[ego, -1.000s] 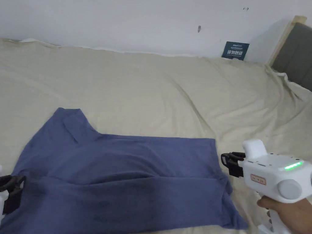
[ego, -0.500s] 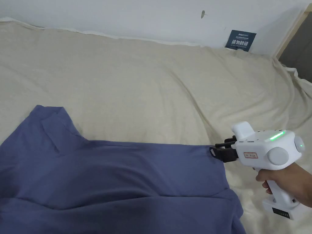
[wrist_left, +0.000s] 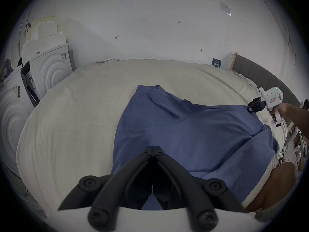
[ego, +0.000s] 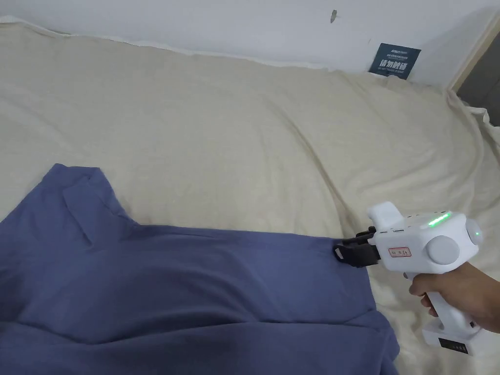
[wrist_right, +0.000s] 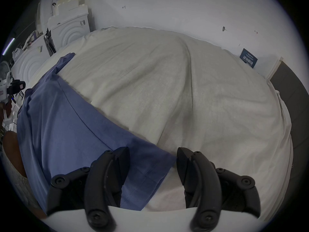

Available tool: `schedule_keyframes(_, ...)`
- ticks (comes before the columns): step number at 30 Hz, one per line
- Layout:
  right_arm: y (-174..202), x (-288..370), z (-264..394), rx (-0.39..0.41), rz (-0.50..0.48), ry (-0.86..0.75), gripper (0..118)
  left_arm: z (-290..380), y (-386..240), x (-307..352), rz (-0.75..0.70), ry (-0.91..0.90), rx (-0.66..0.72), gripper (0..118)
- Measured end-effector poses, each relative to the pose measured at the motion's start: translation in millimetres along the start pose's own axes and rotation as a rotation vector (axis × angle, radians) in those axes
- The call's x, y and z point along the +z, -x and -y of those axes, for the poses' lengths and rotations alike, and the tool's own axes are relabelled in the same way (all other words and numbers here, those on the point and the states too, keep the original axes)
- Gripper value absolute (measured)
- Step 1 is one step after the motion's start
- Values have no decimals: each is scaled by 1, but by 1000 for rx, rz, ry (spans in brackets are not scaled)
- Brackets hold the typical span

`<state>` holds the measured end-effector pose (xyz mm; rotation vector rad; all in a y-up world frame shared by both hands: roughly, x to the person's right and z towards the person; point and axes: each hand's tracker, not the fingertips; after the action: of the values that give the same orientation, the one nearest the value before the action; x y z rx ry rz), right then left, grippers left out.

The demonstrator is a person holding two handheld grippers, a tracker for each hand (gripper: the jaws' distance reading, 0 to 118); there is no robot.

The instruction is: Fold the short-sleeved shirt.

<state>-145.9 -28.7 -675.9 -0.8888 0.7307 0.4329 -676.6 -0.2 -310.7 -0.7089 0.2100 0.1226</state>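
A dark blue sign (ego: 394, 61) with white characters too blurred to read leans on the wall at one o'clock, small handwritten "1.23" (wrist_left: 178, 22) marks the wall, and a red-bordered sticker (ego: 399, 252), unreadable, sits on the right claw's white body.

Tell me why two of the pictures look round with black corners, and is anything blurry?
Left gripper view and right gripper view: a fisheye lens bends the bed into a bulge and leaves dark corners. Head view: straight lines, soft even light, the blue shirt sharp. Right gripper view: the open right tongs up close look a little soft. Left gripper view: the left tongs are dark, with shadow between them.
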Motion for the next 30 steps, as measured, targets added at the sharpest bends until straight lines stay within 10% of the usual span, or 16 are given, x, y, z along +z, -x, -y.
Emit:
schedule_keyframes(7, 18, 12, 2, 70, 19, -29, 10, 1, 1, 2, 3, 10, 11, 0)
schedule_keyframes(14, 31, 26, 10, 183, 90, -100, 7, 0, 3, 3, -2, 16, 11, 0)
schedule_keyframes(30, 72, 54, 13, 140, 31, -161, 5, -49, 33, -39, -29, 31, -25, 0)
